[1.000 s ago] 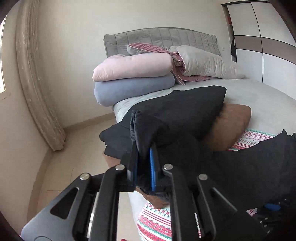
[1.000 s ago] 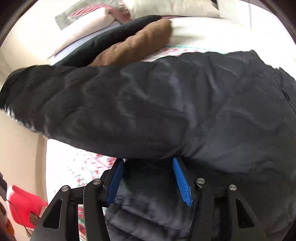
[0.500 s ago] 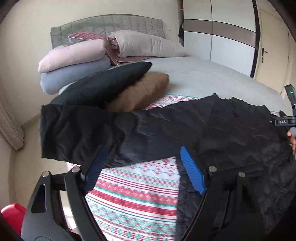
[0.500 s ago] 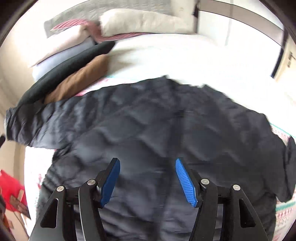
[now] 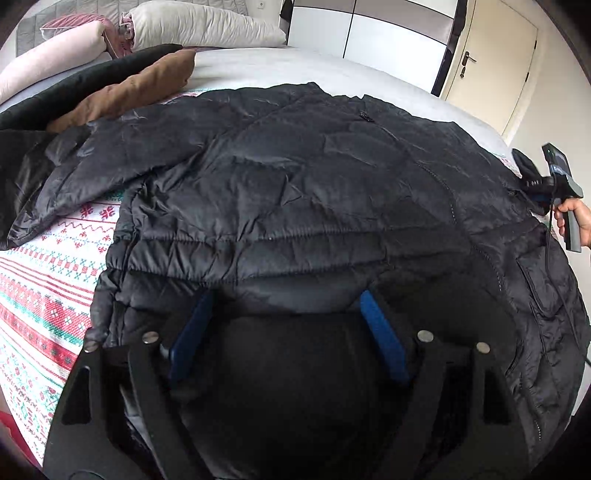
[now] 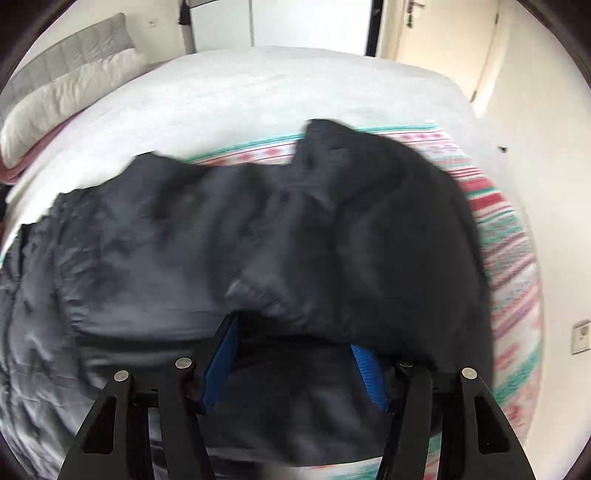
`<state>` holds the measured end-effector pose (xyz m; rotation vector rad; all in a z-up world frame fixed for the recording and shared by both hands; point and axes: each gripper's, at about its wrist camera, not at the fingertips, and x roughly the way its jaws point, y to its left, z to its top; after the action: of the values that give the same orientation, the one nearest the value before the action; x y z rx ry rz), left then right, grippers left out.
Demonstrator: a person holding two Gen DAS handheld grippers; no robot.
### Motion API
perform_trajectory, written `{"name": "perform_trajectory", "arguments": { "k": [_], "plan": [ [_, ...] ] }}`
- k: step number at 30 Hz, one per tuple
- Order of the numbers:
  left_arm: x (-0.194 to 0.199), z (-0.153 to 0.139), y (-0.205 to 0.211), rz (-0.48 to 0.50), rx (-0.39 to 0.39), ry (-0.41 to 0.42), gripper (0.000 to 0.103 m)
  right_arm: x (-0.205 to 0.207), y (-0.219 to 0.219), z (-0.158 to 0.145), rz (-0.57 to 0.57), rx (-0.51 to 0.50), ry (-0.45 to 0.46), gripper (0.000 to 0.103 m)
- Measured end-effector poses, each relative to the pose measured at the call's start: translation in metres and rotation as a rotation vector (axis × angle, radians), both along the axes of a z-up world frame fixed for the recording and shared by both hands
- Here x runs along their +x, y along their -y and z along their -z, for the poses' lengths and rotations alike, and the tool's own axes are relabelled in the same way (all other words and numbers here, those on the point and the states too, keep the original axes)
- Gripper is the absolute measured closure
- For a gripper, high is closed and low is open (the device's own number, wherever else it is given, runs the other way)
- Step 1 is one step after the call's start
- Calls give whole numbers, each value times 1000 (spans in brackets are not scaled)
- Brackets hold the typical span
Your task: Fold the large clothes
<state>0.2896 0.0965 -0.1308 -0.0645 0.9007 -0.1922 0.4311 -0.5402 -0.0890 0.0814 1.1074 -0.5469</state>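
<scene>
A large black quilted jacket (image 5: pixel 314 192) lies spread front-up on the bed, one sleeve (image 5: pixel 74 166) stretched out to the left. My left gripper (image 5: pixel 284 306) is open, its blue pads low over the jacket's near hem; the fingertips are partly hidden by fabric. My right gripper (image 6: pixel 291 332) is open over the jacket's other side (image 6: pixel 258 240), where a sleeve (image 6: pixel 388 221) lies bunched; that view is blurred. The right gripper also shows in the left wrist view (image 5: pixel 557 184), held by a hand at the far right.
The bed has a patterned red, green and white cover (image 5: pixel 44 288) and a grey sheet (image 5: pixel 295 66). A brown cushion (image 5: pixel 129 92), a black cushion (image 5: pixel 74 88) and stacked pillows (image 5: pixel 199 26) lie at the head. A door (image 5: pixel 491 62) stands beyond.
My left gripper let go of the sleeve it held a second ago and swung right over the jacket body. My right gripper moved right toward the other sleeve.
</scene>
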Motion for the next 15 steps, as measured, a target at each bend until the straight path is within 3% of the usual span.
{"name": "perform_trajectory", "arguments": {
  "k": [1, 2, 4, 7, 10, 12, 15],
  "plan": [
    [0, 0, -1, 0, -6, -1, 21, -11, 26, -4, 81, -92, -39, 42],
    [0, 1, 0, 1, -5, -1, 21, -24, 47, -10, 135, -110, -33, 43],
    [0, 0, 0, 1, 6, -2, 21, -43, 67, -27, 191, -66, 38, 42],
    [1, -1, 2, -1, 15, -4, 21, -41, 45, -45, 64, -25, 111, 41],
    [-1, -1, 3, -12, 19, 0, 21, -13, -5, -52, -104, 61, 159, 41],
    [-2, -2, 3, -18, 18, 0, 21, 13, -47, -49, -206, 125, 172, 40],
    [-2, 0, 1, -18, 6, 1, 20, 51, -113, -26, -326, 142, 138, 40]
  ]
}}
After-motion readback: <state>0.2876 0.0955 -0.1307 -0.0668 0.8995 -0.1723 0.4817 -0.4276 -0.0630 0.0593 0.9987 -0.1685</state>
